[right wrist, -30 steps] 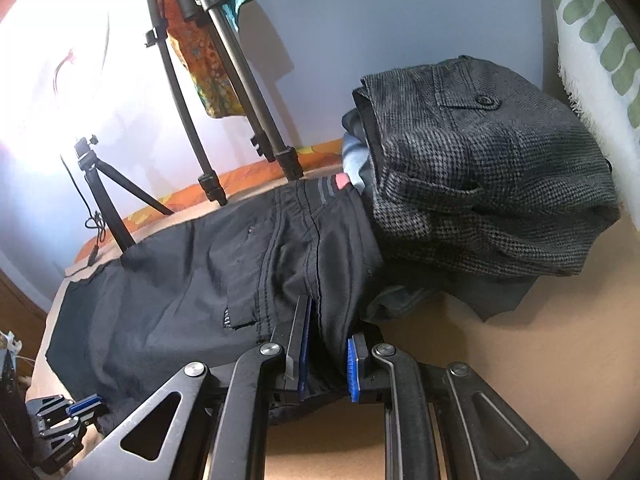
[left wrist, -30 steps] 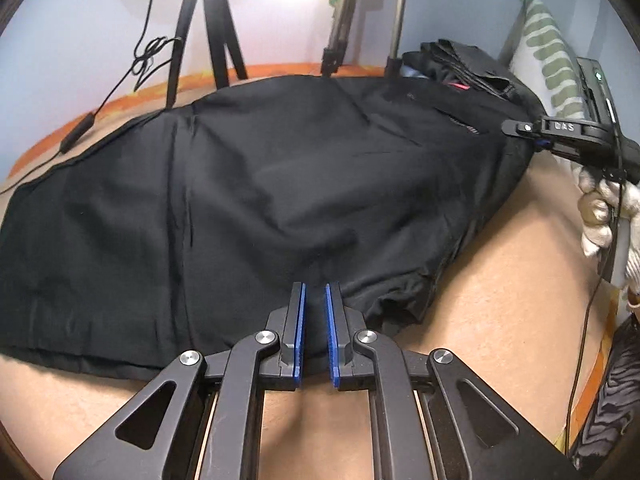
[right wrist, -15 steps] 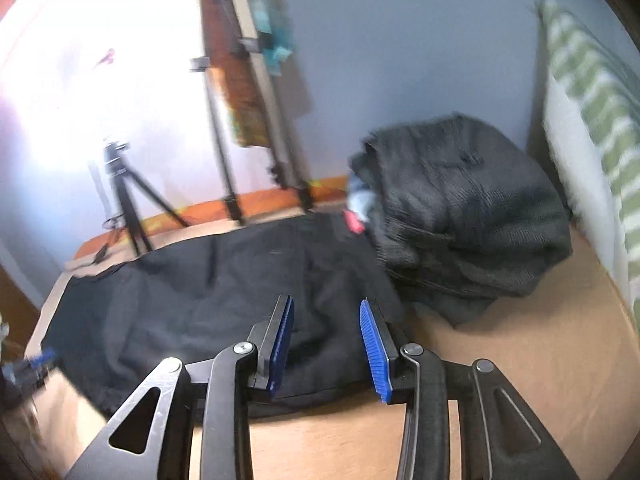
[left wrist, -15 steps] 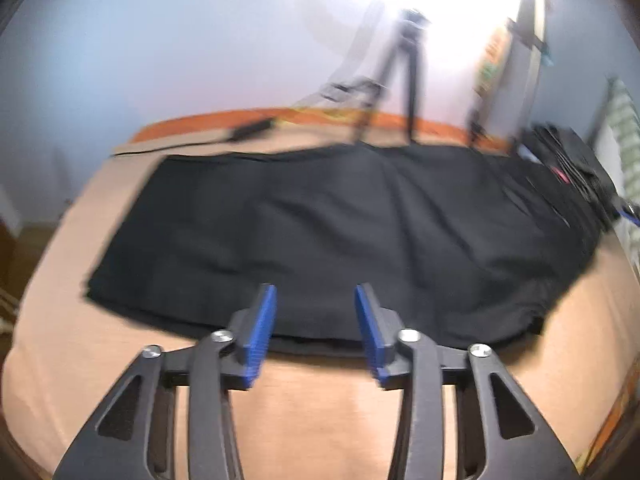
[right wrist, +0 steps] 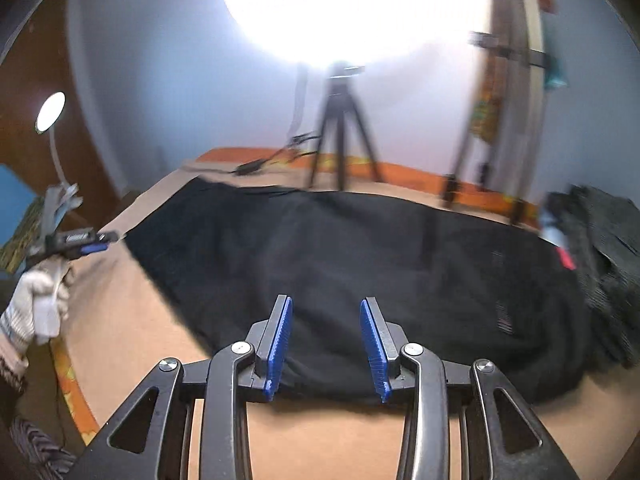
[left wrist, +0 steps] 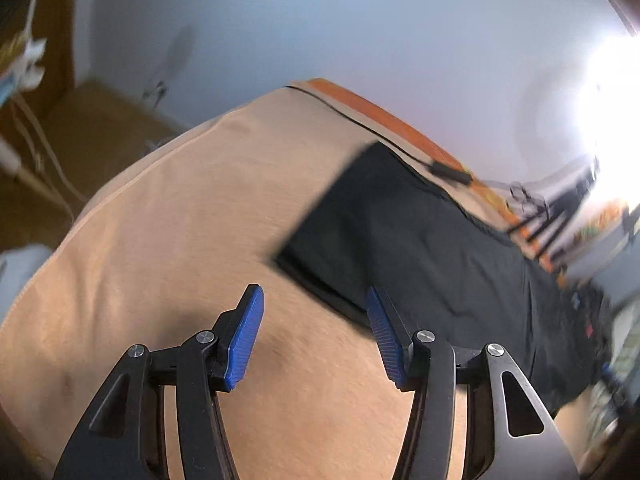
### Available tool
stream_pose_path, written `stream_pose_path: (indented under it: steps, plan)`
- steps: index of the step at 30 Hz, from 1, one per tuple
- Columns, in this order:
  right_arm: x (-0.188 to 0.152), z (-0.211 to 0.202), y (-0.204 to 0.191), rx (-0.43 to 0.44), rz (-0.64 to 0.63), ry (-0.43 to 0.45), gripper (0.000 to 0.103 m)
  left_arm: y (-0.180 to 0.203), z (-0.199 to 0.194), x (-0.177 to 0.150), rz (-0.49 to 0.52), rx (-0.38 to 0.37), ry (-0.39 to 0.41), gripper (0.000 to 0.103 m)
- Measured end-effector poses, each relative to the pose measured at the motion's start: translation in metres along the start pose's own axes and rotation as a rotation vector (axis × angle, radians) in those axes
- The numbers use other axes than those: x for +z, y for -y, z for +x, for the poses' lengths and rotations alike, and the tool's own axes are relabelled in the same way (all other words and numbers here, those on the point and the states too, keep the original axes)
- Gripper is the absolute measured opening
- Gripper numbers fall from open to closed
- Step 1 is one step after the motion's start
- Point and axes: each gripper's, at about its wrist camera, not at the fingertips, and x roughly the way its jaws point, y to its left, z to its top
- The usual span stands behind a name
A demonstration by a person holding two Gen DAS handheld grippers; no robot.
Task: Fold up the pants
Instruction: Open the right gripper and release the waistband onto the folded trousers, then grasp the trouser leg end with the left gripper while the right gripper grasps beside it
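While the long black fabric pants [right wrist: 352, 264] lie flat lengthwise on the tan bed sheet [left wrist: 168, 240], apparently halved leg over leg, crosswise folds remain; the left gripper [left wrist: 316, 336] and right gripper [right wrist: 326, 346], jaws just opened, hold nothing.

Left claw [left wrist: 314, 334], lower centre of the left wrist view: blue pads set apart, jaws having just been opening, nothing between them. Right claw [right wrist: 326, 346], lower centre of the right wrist view: jaws likewise parted after opening, gripping nothing. At the left edge of the right wrist view, a gloved hand [right wrist: 38, 304] grips the left claw's handle.
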Motion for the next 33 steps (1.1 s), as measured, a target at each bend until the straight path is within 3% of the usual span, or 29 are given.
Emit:
stream_pose_path:
  steps: [7,12,20,22,23,24,29,33]
  plan:
    - [0.024,0.049,-0.064,0.151,-0.073,-0.05,0.037,-0.014,0.018,0.013,-0.12,-0.05,-0.03,0.053]
    - [0.035,0.079,-0.116,0.227,-0.151,-0.099,0.037,-0.014,0.028,0.016,-0.096,0.011,-0.034,0.059]
    - [0.053,0.106,-0.139,0.281,-0.109,-0.142,0.039,0.013,0.035,0.009,0.048,0.077,-0.002,0.057]
    - [0.063,0.112,-0.14,0.288,-0.086,-0.149,0.041,0.022,0.036,0.004,0.099,0.095,0.004,0.04]
    - [0.069,0.117,-0.139,0.289,-0.076,-0.154,0.043,0.024,0.038,0.003,0.115,0.103,0.01,0.023]
    - [0.073,0.121,-0.14,0.287,-0.068,-0.157,0.046,0.024,0.04,0.003,0.118,0.081,0.008,0.017]
    - [0.106,0.15,-0.163,0.318,-0.055,-0.21,0.051,0.025,0.038,0.0,0.118,-0.003,0.028,0.009]
    - [0.139,0.175,-0.187,0.355,-0.034,-0.229,0.055,0.032,0.032,-0.003,0.155,-0.035,0.057,0.008]
